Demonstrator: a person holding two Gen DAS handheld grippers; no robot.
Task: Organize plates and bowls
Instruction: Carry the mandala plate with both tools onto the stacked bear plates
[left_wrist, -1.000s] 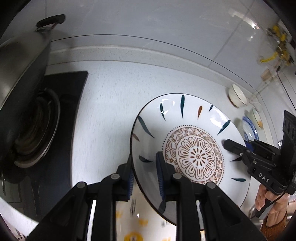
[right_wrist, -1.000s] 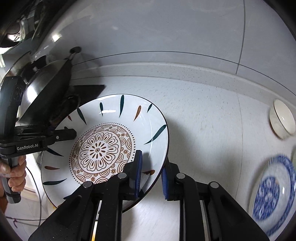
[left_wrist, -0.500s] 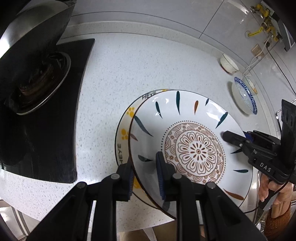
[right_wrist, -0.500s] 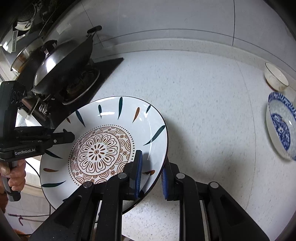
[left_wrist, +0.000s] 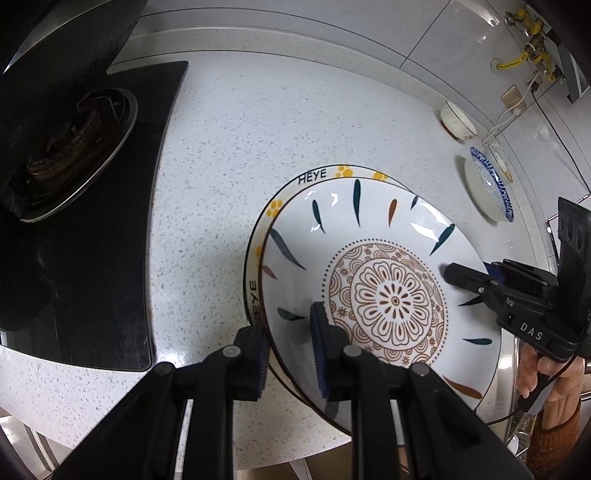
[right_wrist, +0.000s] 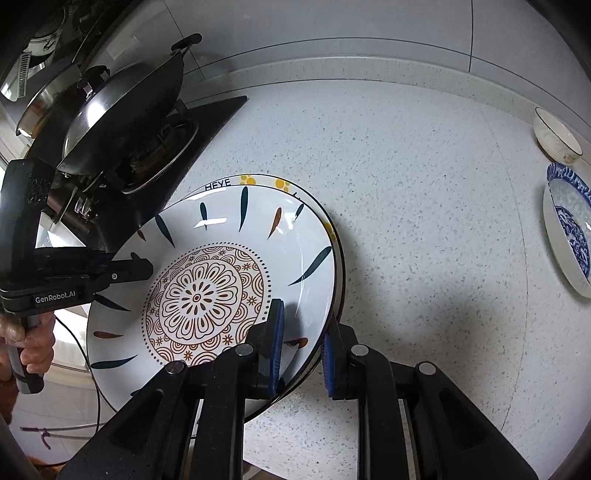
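A white patterned plate (left_wrist: 384, 295) (right_wrist: 207, 291) with a brown flower centre and dark leaf marks is gripped at opposite rims. My left gripper (left_wrist: 290, 350) is shut on its left rim; my right gripper (right_wrist: 303, 350) is shut on its right rim. In the left wrist view the right gripper (left_wrist: 491, 280) shows at the plate's far edge; in the right wrist view the left gripper (right_wrist: 122, 271) does. Just under it lies a plate marked HEYE (left_wrist: 314, 173) (right_wrist: 258, 180) with yellow paw prints; contact between the two I cannot tell.
A black hob (left_wrist: 92, 258) with a wok (right_wrist: 125, 110) stands to the left. A blue-and-white plate (right_wrist: 569, 236) (left_wrist: 487, 192) and a small white bowl (right_wrist: 554, 134) (left_wrist: 456, 118) sit far right on the speckled counter (right_wrist: 424, 184). A hand (left_wrist: 543, 369) holds the right tool.
Both grippers carried the patterned plate across the counter and lowered it over the HEYE plate, which came into view beneath it. Over the last half second the plate barely shifts.
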